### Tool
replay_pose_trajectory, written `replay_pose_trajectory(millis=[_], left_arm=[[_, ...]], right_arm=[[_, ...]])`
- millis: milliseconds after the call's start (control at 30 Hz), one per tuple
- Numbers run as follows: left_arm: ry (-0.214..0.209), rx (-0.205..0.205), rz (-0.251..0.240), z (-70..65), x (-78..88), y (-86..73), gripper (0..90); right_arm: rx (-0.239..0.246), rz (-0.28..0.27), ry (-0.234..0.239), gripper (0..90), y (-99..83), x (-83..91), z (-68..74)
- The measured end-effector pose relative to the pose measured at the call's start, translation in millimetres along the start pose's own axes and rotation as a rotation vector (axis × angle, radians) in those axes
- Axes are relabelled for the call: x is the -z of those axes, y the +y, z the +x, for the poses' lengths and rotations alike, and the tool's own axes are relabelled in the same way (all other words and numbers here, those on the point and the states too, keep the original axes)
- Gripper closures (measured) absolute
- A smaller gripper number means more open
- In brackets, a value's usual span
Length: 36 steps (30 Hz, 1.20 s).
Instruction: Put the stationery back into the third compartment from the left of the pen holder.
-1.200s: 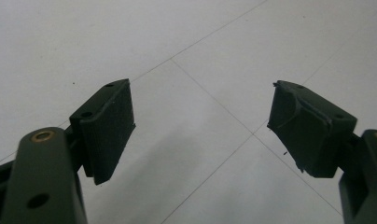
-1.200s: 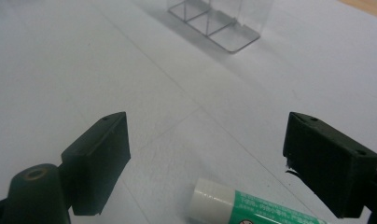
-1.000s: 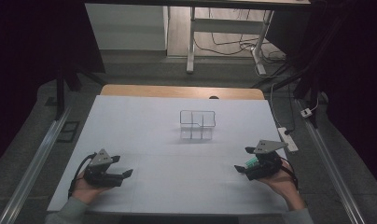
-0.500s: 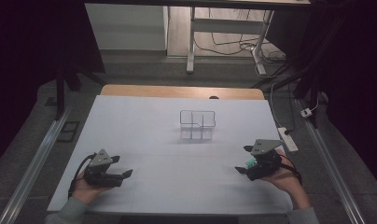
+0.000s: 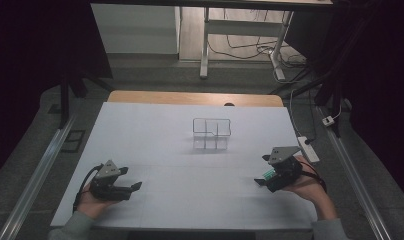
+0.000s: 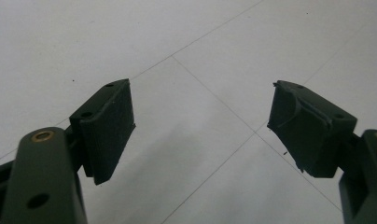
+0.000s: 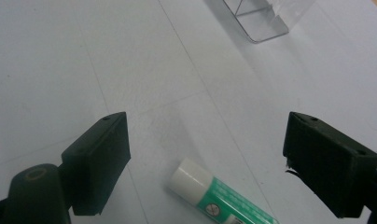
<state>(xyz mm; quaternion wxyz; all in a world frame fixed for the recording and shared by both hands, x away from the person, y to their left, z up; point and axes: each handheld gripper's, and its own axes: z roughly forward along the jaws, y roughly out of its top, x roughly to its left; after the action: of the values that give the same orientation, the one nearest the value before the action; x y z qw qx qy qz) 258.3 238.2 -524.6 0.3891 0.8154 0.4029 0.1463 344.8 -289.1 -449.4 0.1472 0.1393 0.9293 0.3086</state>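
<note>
A clear plastic organizer (image 5: pixel 211 132) is seen standing near the middle of the white table (image 5: pixel 155 125), well apart from both grippers; its near corner is also caught at the top of the right gripper view (image 7: pixel 261 21). A white power strip (image 5: pixel 308 149) is laid at the table's right edge, just behind the right hand (image 5: pixel 305 180). Nothing is placed between the right gripper (image 7: pixel 205 154) and the glue stick (image 7: pixel 219 198), which is lying flat on the table between the widely parted jaws, its white cap pointed away. The left gripper (image 6: pixel 200 126) is held low at the near left, jaws parted with nothing between them, aimed along the tabletop. One glue stick, one organizer and two grippers are counted.
</note>
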Motion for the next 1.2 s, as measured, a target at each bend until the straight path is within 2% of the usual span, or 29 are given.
replay_pose_trajectory(millis=[100, 167, 267, 367, 400, 433, 467, 600, 867, 1200], left_arm=[[0.001, 0.0, 0.001, -0.4, -0.2, 0.0, 21.9], [0.001, 0.0, 0.003, -0.2, -0.6, 0.0, 21.9], [0.002, 0.001, 0.006, 0.3, -1.5, -0.3, 21.9], [0.002, 0.0, 0.008, 0.3, -1.7, -0.5, 21.9], [0.003, 0.0, 0.009, 0.2, -1.8, -0.5, 21.9], [0.003, -0.001, 0.009, 0.2, -1.8, -0.6, 21.9], [0.003, -0.001, 0.009, 0.1, -1.8, -0.7, 21.9], [0.005, 0.0, 0.012, 0.1, -2.0, -0.9, 21.9], [0.008, 0.001, 0.018, 0.2, -3.0, -1.0, 21.9], [0.007, 0.001, 0.021, 0.2, -3.3, -1.5, 21.9]], right_arm=[[0.001, -0.016, 0.018, 15.7, -1.2, 3.3, -3.4], [0.012, -0.009, 0.023, 15.6, -2.2, 4.1, -4.8], [0.027, 0.016, 0.017, 14.7, -2.7, 3.1, -5.8], [0.018, 0.045, 0.035, 14.6, -2.3, 0.4, -8.4], [0.03, 0.077, 0.054, 14.8, -2.1, -2.1, -8.9], [0.03, 0.077, 0.054, 14.8, -2.1, -2.1, -8.9], [0.068, 0.111, 0.07, 14.9, -2.1, -5.3, -8.9], [0.139, 0.189, 0.101, 15.4, -2.3, -11.2, -9.4], [0.202, 0.231, 0.132, 19.9, -6.6, -17.0, -9.5], [0.261, 0.285, 0.134, 26.5, -6.8, -26.7, -7.4]])
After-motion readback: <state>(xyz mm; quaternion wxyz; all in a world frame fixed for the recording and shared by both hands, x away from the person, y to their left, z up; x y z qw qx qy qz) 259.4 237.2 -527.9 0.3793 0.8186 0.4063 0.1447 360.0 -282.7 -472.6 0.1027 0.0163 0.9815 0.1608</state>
